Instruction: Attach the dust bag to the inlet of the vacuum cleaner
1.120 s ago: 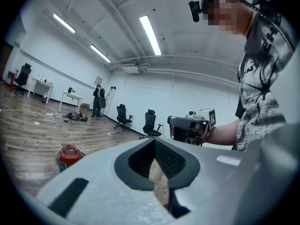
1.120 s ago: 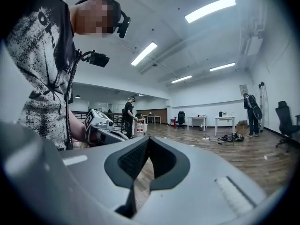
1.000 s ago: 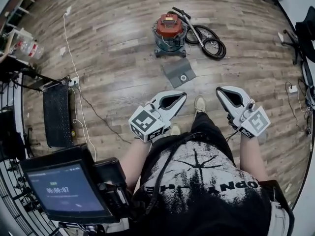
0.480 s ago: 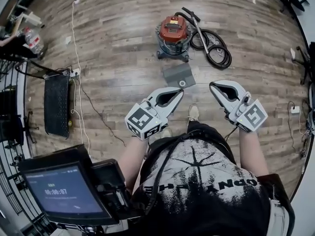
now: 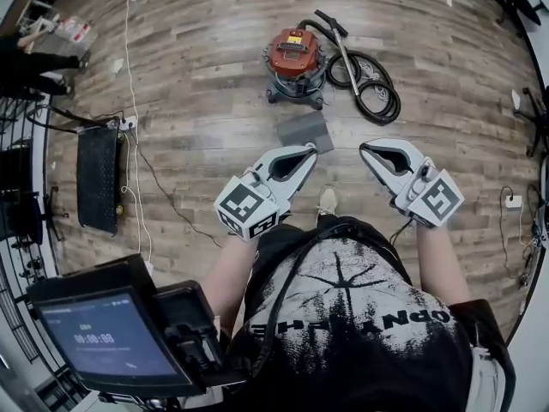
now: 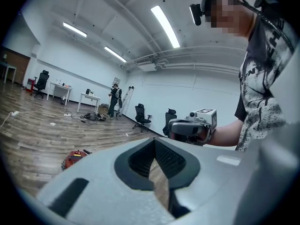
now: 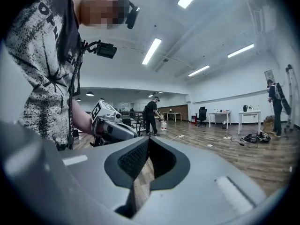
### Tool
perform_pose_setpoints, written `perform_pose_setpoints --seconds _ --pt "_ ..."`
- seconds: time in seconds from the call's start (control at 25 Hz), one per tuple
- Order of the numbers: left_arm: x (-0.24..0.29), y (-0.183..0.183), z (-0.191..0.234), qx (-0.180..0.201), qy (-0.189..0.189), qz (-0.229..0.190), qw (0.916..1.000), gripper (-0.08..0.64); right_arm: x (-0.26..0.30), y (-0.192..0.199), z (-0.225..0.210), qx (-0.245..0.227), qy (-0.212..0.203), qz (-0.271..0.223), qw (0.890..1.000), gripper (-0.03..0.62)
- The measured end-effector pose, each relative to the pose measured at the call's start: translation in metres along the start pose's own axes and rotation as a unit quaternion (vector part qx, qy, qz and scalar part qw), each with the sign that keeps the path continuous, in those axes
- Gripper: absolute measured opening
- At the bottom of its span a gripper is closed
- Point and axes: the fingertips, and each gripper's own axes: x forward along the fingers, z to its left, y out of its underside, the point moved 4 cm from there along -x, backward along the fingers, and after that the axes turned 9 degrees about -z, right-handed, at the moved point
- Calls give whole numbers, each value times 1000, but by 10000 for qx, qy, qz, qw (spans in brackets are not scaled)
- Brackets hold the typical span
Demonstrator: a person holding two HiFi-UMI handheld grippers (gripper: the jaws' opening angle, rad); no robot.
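The vacuum cleaner (image 5: 294,58), a red-topped canister on a dark wheeled base, stands on the wood floor with its black hose (image 5: 371,84) coiled to its right. It also shows low at the left of the left gripper view as the vacuum cleaner (image 6: 75,157). A flat grey dust bag (image 5: 300,129) lies on the floor just in front of it. My left gripper (image 5: 312,149) is shut and empty, its tip over the bag's near edge. My right gripper (image 5: 363,149) is shut and empty, level with it to the right. In the gripper views, the left gripper (image 6: 153,141) and right gripper (image 7: 147,139) hold nothing.
A black mat (image 5: 96,178) and a white cable with a power strip (image 5: 129,124) lie at the left. A tablet (image 5: 107,337) hangs at my chest. People (image 7: 152,114), desks and office chairs (image 6: 140,116) stand far off in the room.
The person has walked forward. The vacuum and dust bag sit closer to both grippers, and the left gripper's tip now overlaps the bag's near edge. Both grippers stayed shut.
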Motion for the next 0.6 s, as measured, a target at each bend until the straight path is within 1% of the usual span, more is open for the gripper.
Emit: perform_pose_setpoints --seconds 0.16,0.2,0.32,0.48,0.52,0.6 --pt "18 -6 0 9 25 -13 10000 3 -11 0 -13 84 9 257 9996 5" --pt "21 -7 0 29 37 -3 10000 3 -15 1 -16 106 37 266 9996 5" --pt "27 -7 1 90 25 22 10000 3 -22 4 -22 89 92 69 9999 5" --pt "27 -10 10 146 -72 19 9999 3 -19 14 -26 201 66 332 9992 5" --pt "26 -11 12 150 -92 6 9998 3 -17 15 -27 182 26 343 9992 5" --pt "24 -12 14 163 -121 -35 9998 3 -9 13 -30 95 -72 199 9997 5"
